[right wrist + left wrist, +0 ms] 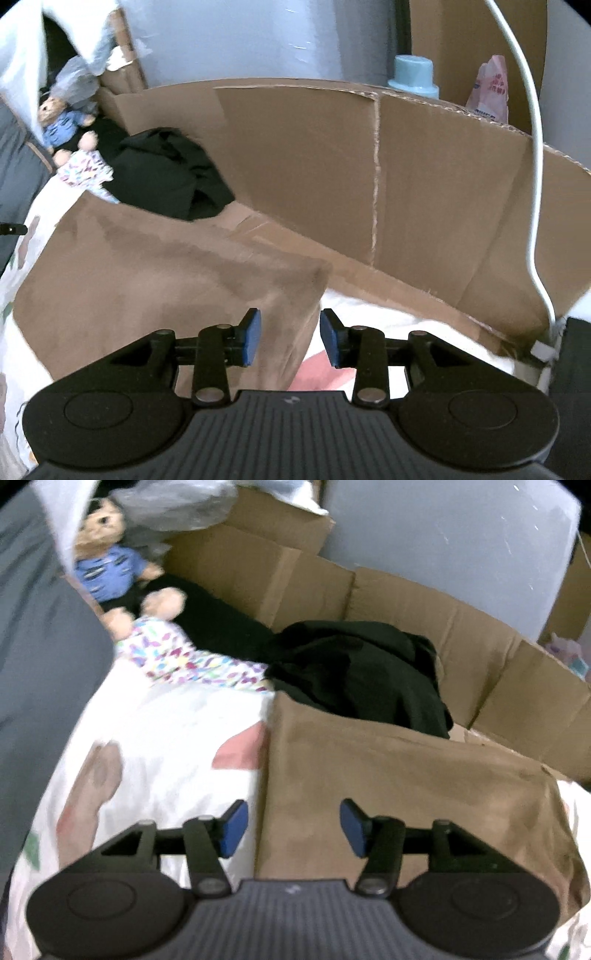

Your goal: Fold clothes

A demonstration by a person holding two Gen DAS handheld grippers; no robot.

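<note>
One white patterned sheet (pixel 173 731) fills the lower left; one folded brown garment (pixel 399 775) lies lower centre, one black garment (pixel 354 664) mid-frame, one teddy (pixel 110 568) upper left. Left gripper (pixel 291 829) and right gripper (pixel 290 339) both gape, empty.

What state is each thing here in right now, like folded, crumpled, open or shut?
Left gripper: open, empty, above the brown garment's left edge.
Right gripper: open, empty, over its right corner.
Brown garment: spread flat on the patterned sheet.
Black clothes: crumpled heap.
Speckled cloth: bunched.
Stuffed toy: lying against the cardboard wall.
</note>
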